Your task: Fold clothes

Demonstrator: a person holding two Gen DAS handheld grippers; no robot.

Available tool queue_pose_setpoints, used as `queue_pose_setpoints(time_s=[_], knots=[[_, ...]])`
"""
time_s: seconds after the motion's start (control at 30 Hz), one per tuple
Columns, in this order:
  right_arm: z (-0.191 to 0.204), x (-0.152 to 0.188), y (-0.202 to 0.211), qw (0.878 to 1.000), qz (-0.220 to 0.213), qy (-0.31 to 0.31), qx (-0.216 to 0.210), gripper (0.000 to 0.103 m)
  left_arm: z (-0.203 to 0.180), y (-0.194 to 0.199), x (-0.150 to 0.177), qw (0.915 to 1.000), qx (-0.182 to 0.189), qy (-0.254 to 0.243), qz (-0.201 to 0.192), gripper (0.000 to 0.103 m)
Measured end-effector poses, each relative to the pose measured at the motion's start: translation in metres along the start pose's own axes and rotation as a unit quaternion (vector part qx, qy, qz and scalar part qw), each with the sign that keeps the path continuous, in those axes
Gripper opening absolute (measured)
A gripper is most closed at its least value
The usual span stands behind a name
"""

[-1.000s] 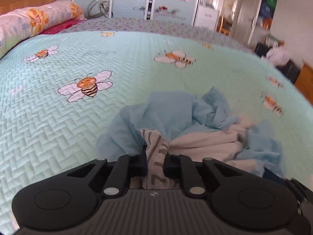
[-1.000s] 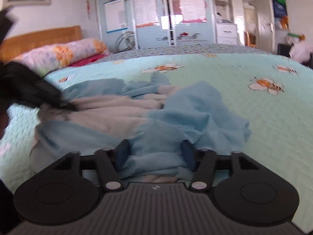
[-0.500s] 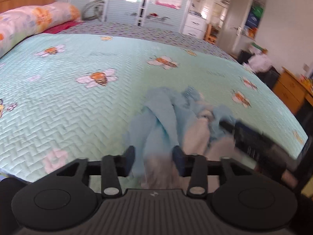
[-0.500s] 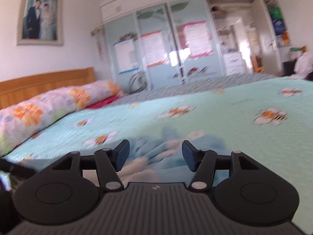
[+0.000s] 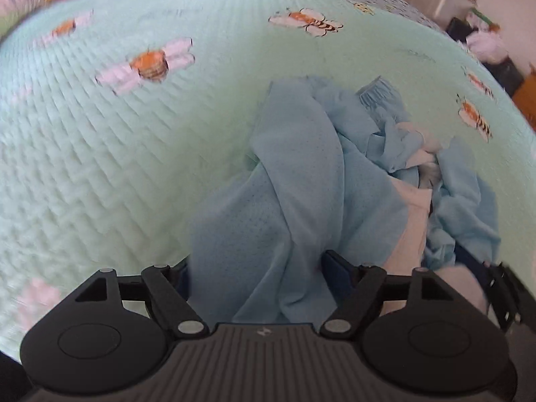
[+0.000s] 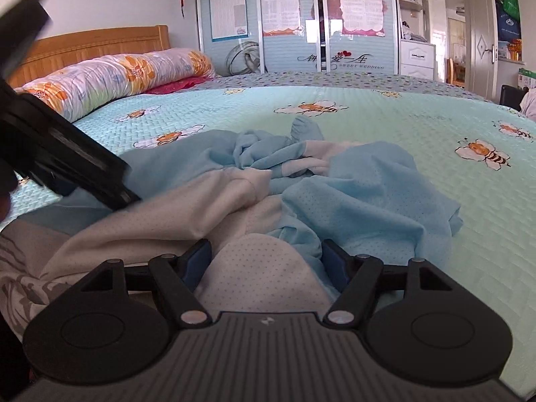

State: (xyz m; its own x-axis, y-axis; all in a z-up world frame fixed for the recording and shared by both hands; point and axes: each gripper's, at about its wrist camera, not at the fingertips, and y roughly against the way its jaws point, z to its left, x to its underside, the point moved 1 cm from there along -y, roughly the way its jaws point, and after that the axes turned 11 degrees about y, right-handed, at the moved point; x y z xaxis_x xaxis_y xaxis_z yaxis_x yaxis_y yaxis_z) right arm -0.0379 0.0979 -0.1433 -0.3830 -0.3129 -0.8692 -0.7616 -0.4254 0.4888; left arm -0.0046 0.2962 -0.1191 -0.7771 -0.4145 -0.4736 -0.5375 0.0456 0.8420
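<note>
A crumpled light-blue and white mesh garment lies in a heap on the bed; it also shows in the right wrist view. My left gripper is open, its jaws wide apart with a blue fold lying between them. My right gripper is open too, with white and blue cloth bulging between its jaws. The left gripper's black body shows at the left of the right wrist view, over the garment's white part. A grey-striped patch sits at the garment's near left edge.
The bed has a mint quilted cover with bee prints. A floral bolster and wooden headboard are at the far left. Wardrobe doors stand behind the bed. A door is at the right.
My left gripper went from shut on the striped cloth to open, and now sits low over a blue fold. My right gripper lifted away, then came back down onto the garment.
</note>
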Motion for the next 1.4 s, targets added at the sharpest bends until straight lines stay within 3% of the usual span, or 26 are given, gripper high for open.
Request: queue_pose_setpoints(time_s=[0.03, 0.07, 0.1, 0.13, 0.17, 0.27, 0.43, 0.5, 0.53, 0.57, 0.67, 0.8, 0.97, 1.1, 1.13, 1.17, 1.23, 1.4], knots=[[-0.002, 0.000, 0.000, 1.000, -0.001, -0.002, 0.004, 0.048, 0.000, 0.001, 0.002, 0.9999, 0.007, -0.002, -0.009, 0.061], [-0.005, 0.001, 0.001, 1.000, -0.003, -0.005, 0.007, 0.036, 0.002, 0.005, 0.004, 0.9997, 0.017, -0.002, -0.015, 0.037], [-0.008, 0.000, 0.001, 1.000, -0.005, -0.009, 0.011, 0.030, 0.004, 0.010, 0.003, 0.9993, 0.033, 0.007, -0.017, 0.027], [-0.013, -0.001, 0.002, 1.000, -0.008, -0.019, 0.014, 0.016, 0.005, 0.018, 0.001, 0.9984, 0.048, 0.020, -0.025, 0.021], [-0.018, -0.002, 0.003, 0.999, -0.014, -0.030, 0.019, 0.013, 0.005, 0.030, -0.002, 0.9970, 0.058, 0.026, -0.045, 0.019], [-0.045, -0.009, 0.018, 0.992, -0.058, -0.077, 0.078, 0.010, 0.003, 0.071, -0.013, 0.9899, 0.082, 0.032, -0.111, 0.016], [-0.085, -0.019, 0.042, 0.967, -0.118, -0.140, 0.177, 0.010, -0.006, 0.140, -0.024, 0.9704, 0.116, 0.028, -0.210, 0.017], [-0.095, -0.020, 0.049, 0.960, -0.130, -0.159, 0.190, 0.015, -0.011, 0.142, -0.027, 0.9701, 0.105, 0.020, -0.218, 0.030], [-0.097, -0.020, 0.049, 0.963, -0.127, -0.162, 0.175, 0.021, -0.010, 0.134, -0.026, 0.9738, 0.086, 0.027, -0.208, 0.041], [-0.098, -0.021, 0.049, 0.966, -0.124, -0.165, 0.158, 0.035, -0.007, 0.122, -0.024, 0.9790, 0.064, 0.037, -0.190, 0.050], [-0.088, -0.027, 0.043, 0.976, -0.110, -0.153, 0.110, 0.069, 0.014, 0.081, -0.011, 0.9902, 0.010, 0.073, -0.119, 0.052], [-0.068, -0.034, 0.032, 0.989, -0.069, -0.124, 0.044, 0.070, 0.036, 0.051, 0.014, 0.9944, 0.000, 0.095, -0.047, 0.057], [-0.028, -0.029, 0.011, 0.997, -0.004, -0.076, -0.022, 0.077, 0.044, 0.052, 0.020, 0.9941, 0.008, 0.095, -0.052, 0.065], [-0.004, -0.016, -0.003, 0.999, 0.026, -0.030, 0.001, 0.075, 0.042, 0.059, 0.028, 0.9933, 0.016, 0.090, -0.070, 0.066], [-0.004, -0.014, -0.005, 0.999, 0.023, -0.028, 0.005, 0.059, 0.041, 0.060, 0.030, 0.9928, 0.020, 0.089, -0.076, 0.066], [-0.008, -0.016, -0.008, 0.999, 0.026, -0.029, 0.004, 0.035, 0.039, 0.062, 0.032, 0.9924, 0.027, 0.088, -0.082, 0.066], [-0.024, -0.027, -0.009, 0.998, 0.019, -0.050, 0.013, 0.016, 0.037, 0.064, 0.031, 0.9914, 0.034, 0.088, -0.091, 0.066], [-0.064, -0.055, 0.013, 0.990, -0.052, -0.106, 0.081, 0.016, 0.033, 0.071, 0.028, 0.9888, 0.053, 0.090, -0.108, 0.066]])
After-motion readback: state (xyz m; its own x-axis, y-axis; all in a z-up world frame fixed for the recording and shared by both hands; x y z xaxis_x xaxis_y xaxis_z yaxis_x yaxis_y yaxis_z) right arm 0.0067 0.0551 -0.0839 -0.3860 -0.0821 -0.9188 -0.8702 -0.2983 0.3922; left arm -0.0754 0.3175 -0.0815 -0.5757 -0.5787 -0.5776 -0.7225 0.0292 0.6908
